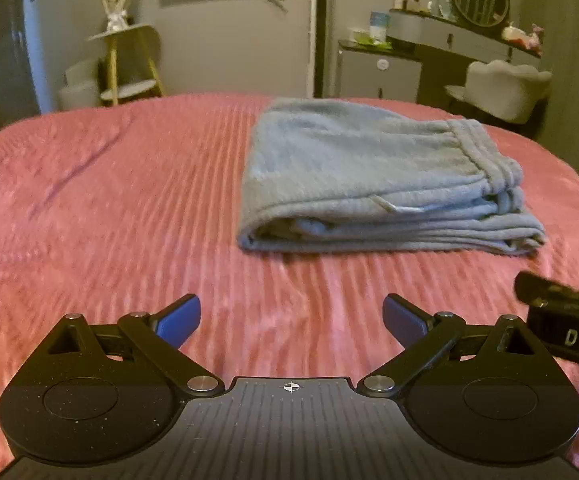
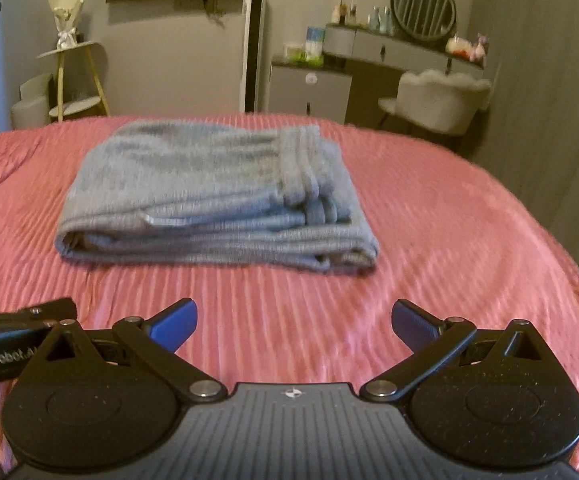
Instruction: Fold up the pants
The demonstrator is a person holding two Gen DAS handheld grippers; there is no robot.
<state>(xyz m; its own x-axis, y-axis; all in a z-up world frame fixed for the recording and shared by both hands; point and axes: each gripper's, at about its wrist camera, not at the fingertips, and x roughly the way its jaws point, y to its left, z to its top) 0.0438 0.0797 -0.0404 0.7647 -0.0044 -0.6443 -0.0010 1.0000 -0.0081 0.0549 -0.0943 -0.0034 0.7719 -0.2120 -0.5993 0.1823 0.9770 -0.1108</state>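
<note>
Grey-blue fleece pants lie folded in a thick stack on the pink ribbed bedspread, waistband at the right end. The same pants sit centre-left in the right wrist view. My left gripper hovers over the bedspread in front of the pants, open, nothing between its blue pads. My right gripper is also open and apart from the pants, nearer the camera. Each gripper's body shows at the edge of the other's view, the right gripper and the left gripper.
Past the bed's far edge stand a small gold-legged side table with a bouquet, a tall white panel, a grey vanity with a round mirror, and a pale chair. The bedspread spreads wide on both sides of the pants.
</note>
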